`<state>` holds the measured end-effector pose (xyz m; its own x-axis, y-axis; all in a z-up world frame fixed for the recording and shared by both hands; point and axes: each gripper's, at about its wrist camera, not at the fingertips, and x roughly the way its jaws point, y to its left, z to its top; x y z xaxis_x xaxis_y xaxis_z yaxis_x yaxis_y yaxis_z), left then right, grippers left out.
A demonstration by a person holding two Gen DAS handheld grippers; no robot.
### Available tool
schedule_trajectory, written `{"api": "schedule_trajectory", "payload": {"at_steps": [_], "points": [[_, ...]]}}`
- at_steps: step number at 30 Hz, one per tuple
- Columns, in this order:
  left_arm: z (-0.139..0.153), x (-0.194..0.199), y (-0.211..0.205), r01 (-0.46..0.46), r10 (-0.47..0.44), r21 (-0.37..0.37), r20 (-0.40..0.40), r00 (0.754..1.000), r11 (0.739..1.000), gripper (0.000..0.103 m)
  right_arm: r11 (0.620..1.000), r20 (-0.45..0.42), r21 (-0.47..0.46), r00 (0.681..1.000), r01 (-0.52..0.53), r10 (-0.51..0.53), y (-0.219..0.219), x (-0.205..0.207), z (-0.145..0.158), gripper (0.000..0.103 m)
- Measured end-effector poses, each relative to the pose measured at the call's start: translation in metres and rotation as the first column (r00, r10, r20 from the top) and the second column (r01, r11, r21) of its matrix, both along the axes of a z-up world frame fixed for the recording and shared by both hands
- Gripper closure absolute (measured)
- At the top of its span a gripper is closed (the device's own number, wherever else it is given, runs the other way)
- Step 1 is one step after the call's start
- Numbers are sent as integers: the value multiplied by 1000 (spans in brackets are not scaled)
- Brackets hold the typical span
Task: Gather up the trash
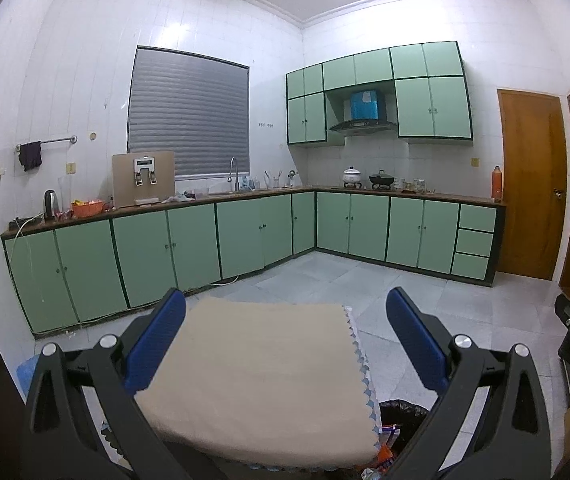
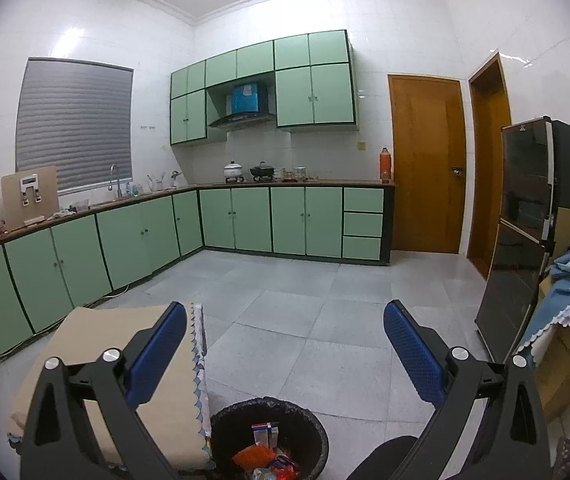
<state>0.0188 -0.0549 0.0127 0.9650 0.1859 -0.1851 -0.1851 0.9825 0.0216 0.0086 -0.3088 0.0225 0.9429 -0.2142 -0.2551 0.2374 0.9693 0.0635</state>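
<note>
Holding wrappers (image 2: 265, 454), black bin (image 2: 317, 424) sits floor-level.

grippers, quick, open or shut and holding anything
Left hand-held gripper: open, holding nothing, above the table.
Right hand-held gripper: open, holding nothing, above the trash bin.

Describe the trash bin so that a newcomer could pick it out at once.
Start at the beige cloth-covered table in the foreground. On the tiled floor by its scalloped right edge stands the bin. It is round, lined with a black bag, and holds colourful wrappers.
</note>
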Motion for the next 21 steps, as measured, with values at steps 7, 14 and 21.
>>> {"api": "schedule_trajectory", "payload": {"at_steps": [7,14,21], "points": [[3,-5,-3,5,-5,-2,13,1000,1000,6,1000,13,5,1000,16,-16,-3,-2,5,6],[4,-8,0,0,0,-13,23,1000,1000,6,1000,35,2,999,21,-21,-3,-6,8,6],[2,-7,2,0,0,-18,17,1000,1000,6,1000,33,-2,999,23,-23,-1,-7,5,6]]}}
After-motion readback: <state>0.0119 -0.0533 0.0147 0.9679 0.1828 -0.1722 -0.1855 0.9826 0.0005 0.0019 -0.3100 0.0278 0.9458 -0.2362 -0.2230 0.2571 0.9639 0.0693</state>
